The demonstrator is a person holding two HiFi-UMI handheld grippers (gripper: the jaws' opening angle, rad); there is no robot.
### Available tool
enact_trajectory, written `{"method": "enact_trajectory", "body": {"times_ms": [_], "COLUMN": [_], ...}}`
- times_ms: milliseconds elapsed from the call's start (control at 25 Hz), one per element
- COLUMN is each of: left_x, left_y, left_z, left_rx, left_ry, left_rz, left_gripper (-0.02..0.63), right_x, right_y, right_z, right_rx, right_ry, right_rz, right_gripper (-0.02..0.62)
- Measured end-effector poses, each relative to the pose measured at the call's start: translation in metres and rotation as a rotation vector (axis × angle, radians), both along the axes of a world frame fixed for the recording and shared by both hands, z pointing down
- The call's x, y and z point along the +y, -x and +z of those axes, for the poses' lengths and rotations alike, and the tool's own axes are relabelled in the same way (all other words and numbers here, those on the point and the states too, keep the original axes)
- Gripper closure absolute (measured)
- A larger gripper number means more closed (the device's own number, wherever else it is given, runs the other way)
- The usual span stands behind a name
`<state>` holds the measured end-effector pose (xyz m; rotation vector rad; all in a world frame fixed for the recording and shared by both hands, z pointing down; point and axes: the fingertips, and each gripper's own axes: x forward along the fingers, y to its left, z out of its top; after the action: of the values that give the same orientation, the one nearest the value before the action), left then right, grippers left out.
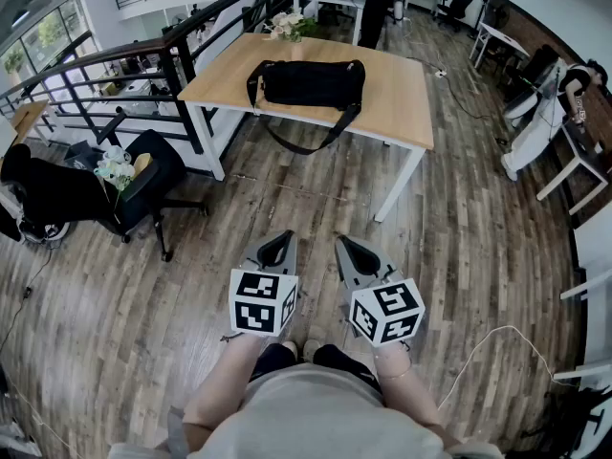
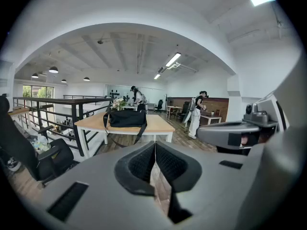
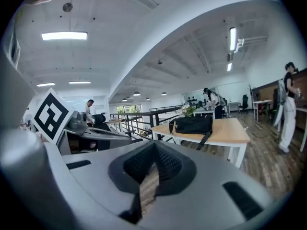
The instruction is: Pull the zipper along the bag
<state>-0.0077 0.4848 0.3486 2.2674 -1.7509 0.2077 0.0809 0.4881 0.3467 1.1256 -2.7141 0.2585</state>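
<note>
Two grippers show in the head view, the left gripper (image 1: 278, 248) and the right gripper (image 1: 348, 247). They hang side by side over the wood-plank floor (image 1: 459, 256), each with its jaws closed tip to tip on nothing. The bag (image 1: 311, 83), a soft black duffel of matte fabric, lies well apart from them on the bench (image 1: 402, 98), which has a pale wood top on white legs. Its strap (image 1: 330, 137) droops in a loop over the near edge. I judge that the loop could snag a jaw on the approach and drag the bag off.

In the left gripper view, the dark ribbed pads meet at their tips with nothing between them. The bag (image 2: 125, 119) looks long and low, sagging a little. Its zipper is too small to make out, so where the pull sits is a guess.

In the right gripper view, the jaws are likewise closed and bare. The limp cloth of the bag (image 3: 194, 124) is the main risk. Pulled by one gripper alone, it would likely bunch or slide on the smooth bench top rather than let the slider run.
</note>
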Motion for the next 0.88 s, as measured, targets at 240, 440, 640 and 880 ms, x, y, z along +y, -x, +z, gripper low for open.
{"method": "enact_trajectory", "body": {"times_ms": [240, 440, 640, 880], "left_x": [-0.005, -0.009, -0.009, -0.013], "left_y": [-0.003, -0.009, -0.024, -0.035], "left_z": [0.007, 0.01, 0.006, 0.018], "left_rx": [-0.002, 0.006, 0.029, 0.044], "left_ry": [0.02, 0.018, 0.0, 0.012], "left_rz": [0.019, 0.035, 0.09, 0.069], "left_gripper": [0.589, 0.589, 0.589, 0.589], "right_x": [-0.006, -0.008, -0.007, -0.003], "right_y": [0.004, 0.002, -0.003, -0.022], "right_z": [0.004, 0.005, 0.006, 0.016], "right_rx": [0.005, -0.019, -0.037, -0.044], "right_ry": [0.011, 0.017, 0.037, 0.059], "right_rz": [-0.001, 0.002, -0.024, -0.039], "right_gripper": [0.592, 0.592, 0.591, 0.591]}}
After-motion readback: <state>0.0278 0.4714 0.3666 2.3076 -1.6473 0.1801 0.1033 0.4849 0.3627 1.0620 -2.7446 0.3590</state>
